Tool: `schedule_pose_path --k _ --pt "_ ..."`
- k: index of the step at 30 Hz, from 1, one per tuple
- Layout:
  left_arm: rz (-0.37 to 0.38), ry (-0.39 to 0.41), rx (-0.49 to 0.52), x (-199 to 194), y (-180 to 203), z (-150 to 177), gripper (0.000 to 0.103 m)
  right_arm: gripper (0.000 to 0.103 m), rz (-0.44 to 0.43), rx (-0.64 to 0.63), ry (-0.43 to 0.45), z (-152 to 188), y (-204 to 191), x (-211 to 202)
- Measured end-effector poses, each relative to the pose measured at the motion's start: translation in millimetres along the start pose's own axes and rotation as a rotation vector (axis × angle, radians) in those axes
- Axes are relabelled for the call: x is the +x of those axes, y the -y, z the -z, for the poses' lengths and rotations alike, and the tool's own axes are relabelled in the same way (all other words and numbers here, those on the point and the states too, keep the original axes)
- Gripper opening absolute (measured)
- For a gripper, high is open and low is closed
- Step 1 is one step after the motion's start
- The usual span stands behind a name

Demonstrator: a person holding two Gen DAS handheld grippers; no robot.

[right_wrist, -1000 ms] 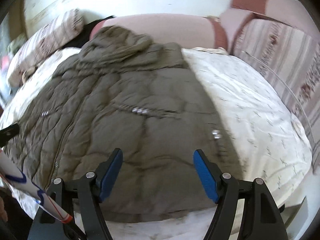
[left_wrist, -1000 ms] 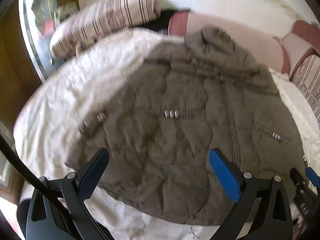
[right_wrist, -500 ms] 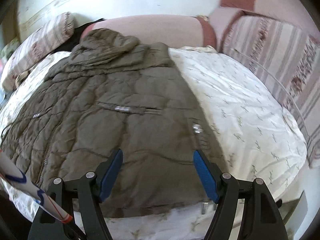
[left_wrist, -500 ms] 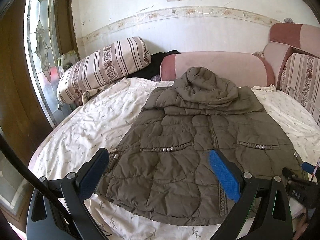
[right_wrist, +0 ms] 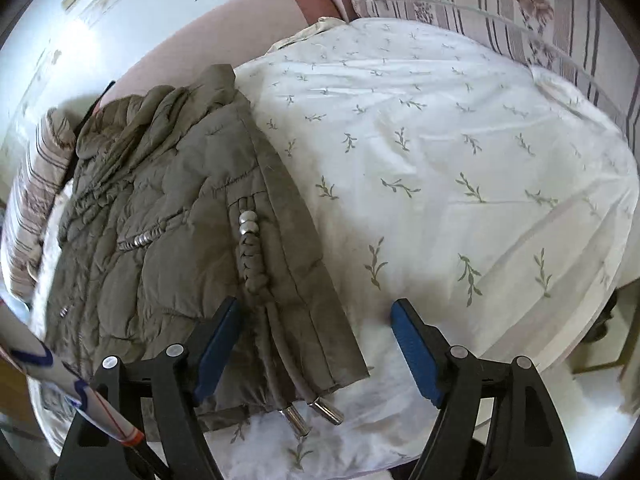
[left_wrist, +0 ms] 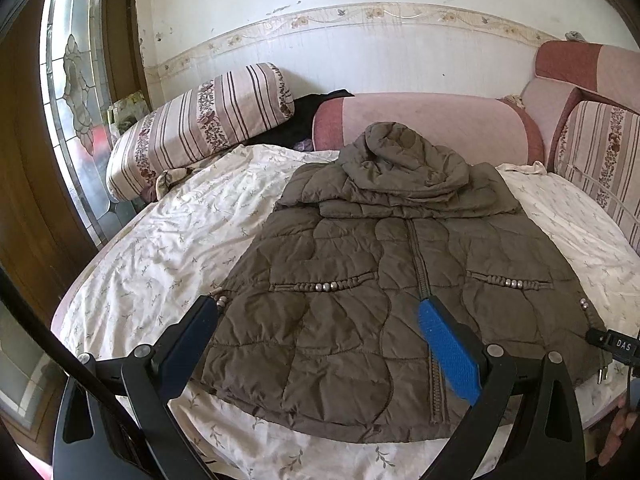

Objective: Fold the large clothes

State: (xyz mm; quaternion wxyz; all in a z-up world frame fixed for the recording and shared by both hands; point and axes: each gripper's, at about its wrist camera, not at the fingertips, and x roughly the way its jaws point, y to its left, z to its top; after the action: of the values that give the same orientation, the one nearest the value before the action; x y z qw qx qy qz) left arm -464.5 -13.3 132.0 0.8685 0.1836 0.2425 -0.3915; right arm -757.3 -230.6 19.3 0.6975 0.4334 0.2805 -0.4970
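The olive jacket is hiding the middle of the leaf-print sheet beneath it, and in the right wrist view its left side is running out of the picture and blurring. A dark garment is lying half concealed behind the striped bolster. At the left view's right edge, the right gripper is showing only a sliver, its jaws out of sight.

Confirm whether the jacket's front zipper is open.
No, the zipper runs closed down the middle of the quilted olive jacket, both front panels joined.
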Motion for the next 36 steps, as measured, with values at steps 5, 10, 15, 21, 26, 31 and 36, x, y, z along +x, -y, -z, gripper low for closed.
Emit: schedule_pose_path --k 5,10,15,21,26,31,36 --pt "0.002 -0.015 -0.003 2.7 -1.6 2.6 0.101 0.083 -0.041 -0.015 -0.011 4.4 -5.2 0.3" --pt "0.009 -0.048 -0.021 10.3 -7.9 4.5 0.101 0.08 -0.126 -0.065 -0.032 9.9 -22.4 2.1" --pt "0.026 -0.124 -0.075 30.3 -30.7 6.7 0.101 0.08 -0.201 -0.072 -0.024 10.9 -25.1 -2.9" --pt "-0.028 -0.219 -0.248 62.2 -111.3 10.9 0.101 0.081 -0.158 -0.07 -0.05 11.5 -24.9 4.9" --pt "-0.001 -0.325 -0.428 99.0 -185.4 31.2 0.094 0.083 -0.139 -0.08 -0.054 11.0 -28.4 7.3" --pt "0.209 -0.435 -0.522 138.3 -201.6 57.7 0.06 0.084 -0.119 -0.103 -0.048 12.6 -32.9 8.8" --pt "0.228 -0.428 -0.53 142.8 -193.2 67.3 0.057 0.084 -0.126 -0.105 -0.044 13.3 -31.6 8.5"
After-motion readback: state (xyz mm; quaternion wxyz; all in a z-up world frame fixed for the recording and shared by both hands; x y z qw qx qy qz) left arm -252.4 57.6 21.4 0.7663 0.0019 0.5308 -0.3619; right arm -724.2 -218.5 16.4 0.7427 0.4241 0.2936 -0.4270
